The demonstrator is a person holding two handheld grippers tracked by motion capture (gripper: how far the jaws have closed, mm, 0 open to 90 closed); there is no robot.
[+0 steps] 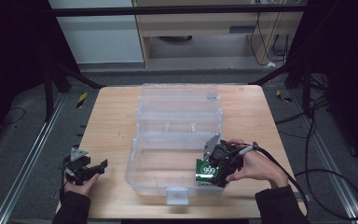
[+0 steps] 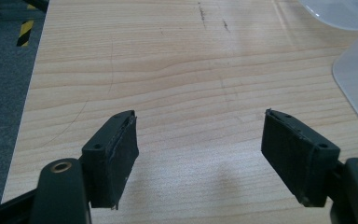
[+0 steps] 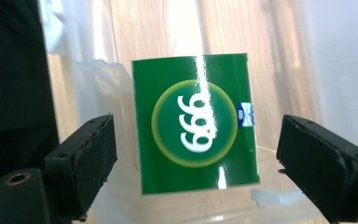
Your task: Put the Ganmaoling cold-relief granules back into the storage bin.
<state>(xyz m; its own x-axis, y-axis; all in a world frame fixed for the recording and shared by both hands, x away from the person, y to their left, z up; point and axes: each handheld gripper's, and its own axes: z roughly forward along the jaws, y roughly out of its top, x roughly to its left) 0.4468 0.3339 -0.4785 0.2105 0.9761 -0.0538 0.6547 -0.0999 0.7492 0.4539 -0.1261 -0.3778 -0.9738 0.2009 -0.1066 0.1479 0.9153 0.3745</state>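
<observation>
1. Right gripper point(image 3: 196, 154) in your hand sits at the near right corner of the clear plastic box point(image 1: 142, 161), with its jaws spread wide. Between them lies the green "999" packet point(image 3: 196, 123). Neither pad point(image 3: 91, 158) touches it in the right gripper view, so you have hold of nothing.

2. The packet is inside the box, in the front compartment, close against the right wall — the high view point(image 1: 208, 171) shows it just under your right gripper point(image 1: 214, 165). Whether it lies flat on the bottom or leans on the wall, the pictures do not settle.

3. Your left gripper point(image 1: 86, 169) rests at the near left of the wooden table point(image 1: 112, 121), well apart from the box. Its jaws are also wide open and empty, with only bare wood between them in the left gripper view point(image 2: 200, 154).

4. As a judgement: the packing looks nearly done for this item — the packet is in the box and free of the jaws. What is left, as far as can be seen, is drawing your right hand clear and shutting the lid point(image 1: 177, 100), which stands folded back behind the box.
</observation>
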